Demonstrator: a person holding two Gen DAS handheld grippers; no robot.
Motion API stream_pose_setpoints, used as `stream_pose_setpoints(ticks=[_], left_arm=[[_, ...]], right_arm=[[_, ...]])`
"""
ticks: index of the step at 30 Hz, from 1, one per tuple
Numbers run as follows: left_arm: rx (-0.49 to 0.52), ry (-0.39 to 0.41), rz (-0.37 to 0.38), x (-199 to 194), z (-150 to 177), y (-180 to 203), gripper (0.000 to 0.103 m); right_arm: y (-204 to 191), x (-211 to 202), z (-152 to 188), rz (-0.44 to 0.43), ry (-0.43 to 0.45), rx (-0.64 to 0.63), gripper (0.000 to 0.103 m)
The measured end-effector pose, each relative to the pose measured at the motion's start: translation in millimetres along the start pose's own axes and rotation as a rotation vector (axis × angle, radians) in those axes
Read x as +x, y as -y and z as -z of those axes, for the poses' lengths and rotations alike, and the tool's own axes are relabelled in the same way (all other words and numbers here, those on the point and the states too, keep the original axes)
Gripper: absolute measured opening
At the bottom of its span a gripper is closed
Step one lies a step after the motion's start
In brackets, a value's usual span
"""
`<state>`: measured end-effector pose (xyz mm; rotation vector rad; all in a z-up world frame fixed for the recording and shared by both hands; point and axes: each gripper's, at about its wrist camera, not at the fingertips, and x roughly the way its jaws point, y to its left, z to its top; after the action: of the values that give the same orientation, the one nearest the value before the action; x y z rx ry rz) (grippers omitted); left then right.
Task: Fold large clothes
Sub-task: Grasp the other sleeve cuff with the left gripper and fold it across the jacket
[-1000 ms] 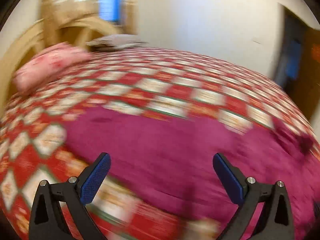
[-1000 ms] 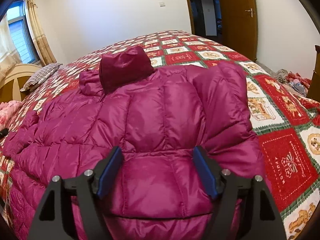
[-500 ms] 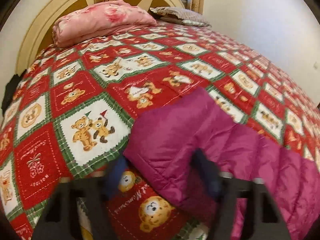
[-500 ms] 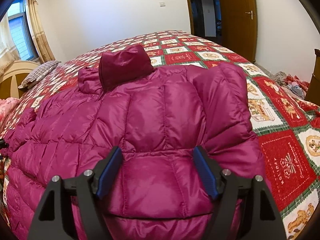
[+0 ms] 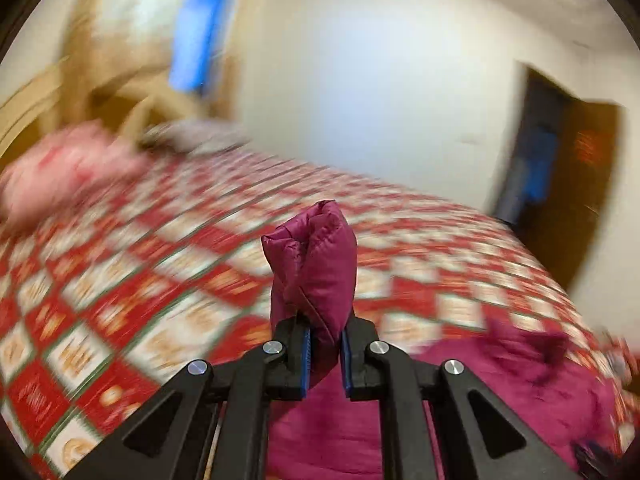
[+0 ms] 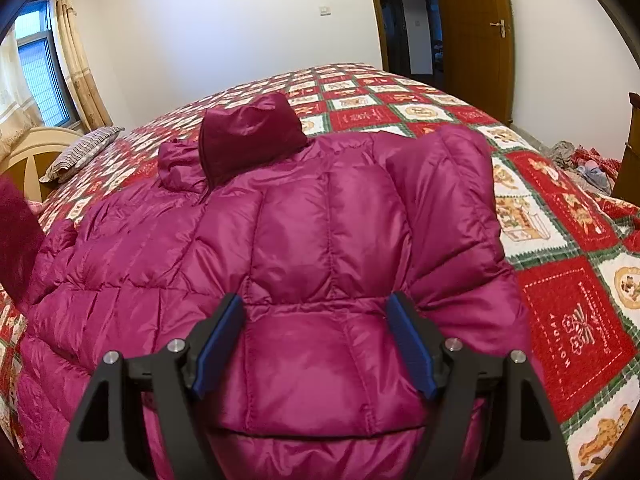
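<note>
A magenta puffer jacket point(image 6: 320, 220) lies spread on the bed, its darker hood point(image 6: 248, 128) folded onto the collar and one sleeve point(image 6: 444, 200) laid across the body. My left gripper point(image 5: 324, 344) is shut on the end of the other sleeve point(image 5: 316, 264), which sticks up between the pads above the bed. That raised sleeve shows at the left edge of the right wrist view point(image 6: 16, 240). My right gripper point(image 6: 316, 300) stands open low over the jacket's lower part, pads apart on either side of a puffy panel.
A red, white and green patchwork quilt point(image 6: 560, 300) covers the bed. A striped pillow point(image 6: 84, 150) and a pink pillow point(image 5: 68, 172) lie by the wooden headboard point(image 6: 24, 156). A brown door point(image 6: 476, 32) and loose clothes on the floor point(image 6: 588, 164) are at the right.
My left gripper went from wide open to shut on the sleeve end and lifted it off the quilt, swinging fast. The right gripper and the jacket's body stayed put.
</note>
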<state>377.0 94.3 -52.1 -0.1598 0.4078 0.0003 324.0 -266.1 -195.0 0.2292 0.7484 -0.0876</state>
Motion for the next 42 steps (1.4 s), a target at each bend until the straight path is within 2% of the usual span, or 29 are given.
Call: stream_pose_setpoints(ticks=[3, 6, 10, 12, 15, 17, 19, 21, 23, 26, 28, 30, 32, 33, 36, 37, 39, 41, 42], left_arm=[[0.096, 0.023, 0.154, -17, 1, 64, 0.011], [0.142, -0.008, 0.331, -27, 14, 122, 0.011], [0.240, -0.098, 0.543, -34, 52, 185, 0.012], [0.278, -0.174, 0.576, -26, 75, 206, 0.015], [0.313, -0.344, 0.512, -3, 115, 222, 0.018], [0.294, -0.404, 0.510, 1, 129, 216, 0.020], [0.280, -0.434, 0.516, -5, 140, 210, 0.032], [0.301, -0.437, 0.503, -16, 145, 206, 0.063], [0.303, -0.409, 0.516, -29, 148, 195, 0.074], [0.290, -0.401, 0.509, -40, 147, 180, 0.076], [0.277, -0.395, 0.472, -48, 143, 162, 0.076], [0.268, -0.381, 0.434, -52, 134, 140, 0.076], [0.245, -0.355, 0.412, -53, 121, 118, 0.076], [0.227, -0.337, 0.399, -52, 113, 105, 0.076], [0.217, -0.296, 0.301, -31, 85, 85, 0.076], [0.224, -0.290, 0.271, -22, 77, 84, 0.076], [0.250, -0.292, 0.221, -1, 63, 91, 0.076], [0.271, -0.289, 0.175, 22, 54, 101, 0.076], [0.287, -0.280, 0.145, 33, 52, 107, 0.076]], right_arm=[[1, -1, 0, -0.010, 0.003, 0.008, 0.077], [3, -2, 1, -0.023, 0.008, 0.019, 0.077], [8, -4, 1, -0.050, 0.018, 0.045, 0.077], [11, -4, 1, -0.068, 0.023, 0.062, 0.077], [14, -5, 1, -0.086, 0.028, 0.079, 0.077], [14, -4, 1, -0.093, 0.030, 0.085, 0.077], [15, -4, 1, -0.097, 0.031, 0.089, 0.077], [15, -4, 1, -0.097, 0.031, 0.089, 0.077], [15, -4, 1, -0.096, 0.030, 0.088, 0.077], [16, -3, 0, -0.094, 0.025, 0.088, 0.077], [17, -6, -1, -0.089, 0.015, 0.099, 0.076], [22, -23, 0, -0.072, 0.022, 0.114, 0.071], [24, -48, 1, -0.004, 0.073, 0.109, 0.070], [23, -63, -2, 0.003, 0.116, 0.098, 0.069], [-1, -93, -21, -0.040, 0.196, 0.012, 0.068], [-10, -95, -27, -0.058, 0.194, -0.016, 0.068], [-43, -83, -47, -0.084, 0.125, -0.110, 0.064], [-60, -63, -55, -0.120, 0.059, -0.136, 0.044], [-68, -45, -58, -0.125, 0.015, -0.152, 0.040]])
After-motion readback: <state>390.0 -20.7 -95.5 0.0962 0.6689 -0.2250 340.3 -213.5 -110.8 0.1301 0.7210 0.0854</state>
